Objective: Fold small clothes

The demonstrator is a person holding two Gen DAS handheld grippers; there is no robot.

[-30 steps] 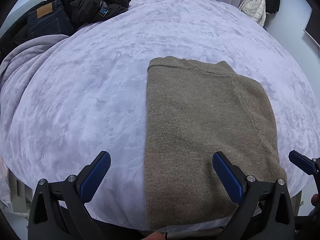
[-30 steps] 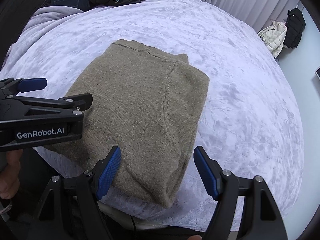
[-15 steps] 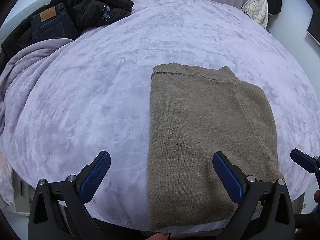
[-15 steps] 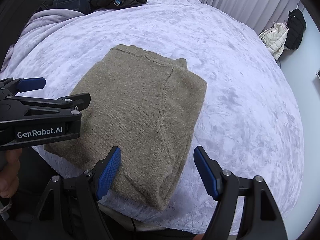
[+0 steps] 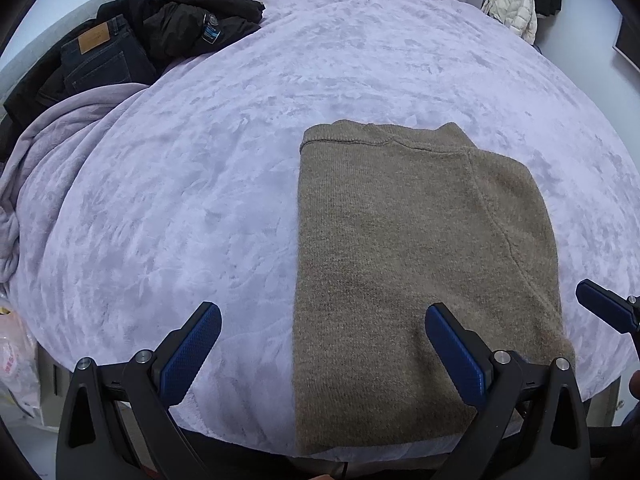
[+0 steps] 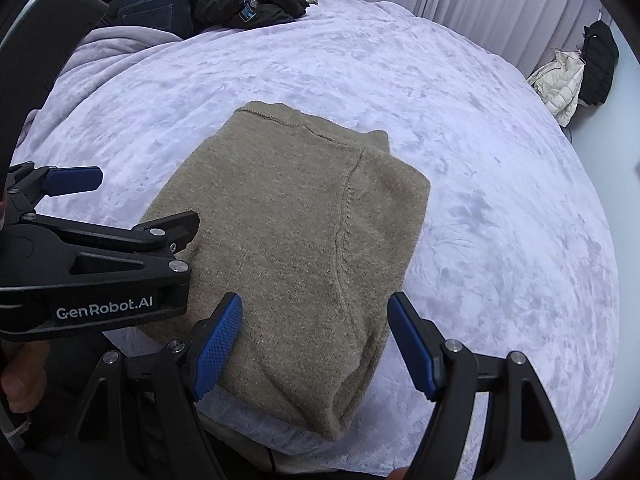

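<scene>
A folded olive-brown knit sweater (image 5: 404, 248) lies flat on the lavender bedspread (image 5: 192, 184) near the bed's front edge; it also shows in the right wrist view (image 6: 296, 236). My left gripper (image 5: 320, 344) is open and empty, held above the sweater's near left edge. My right gripper (image 6: 316, 340) is open and empty above the sweater's near right part. The left gripper (image 6: 80, 240) shows at the left of the right wrist view, and one right fingertip (image 5: 604, 306) shows at the right of the left wrist view.
Dark jeans (image 5: 100, 56) and a black jacket (image 5: 188, 20) lie piled at the far left of the bed, beside a bunched lavender blanket (image 5: 48, 152). A white puffer jacket (image 5: 512, 8) and black clothes hang at the far right by the curtains.
Both grippers have drawn back and up a little from the sweater, so it sits lower and farther in both views. The sweater has not moved. Both stay open.
</scene>
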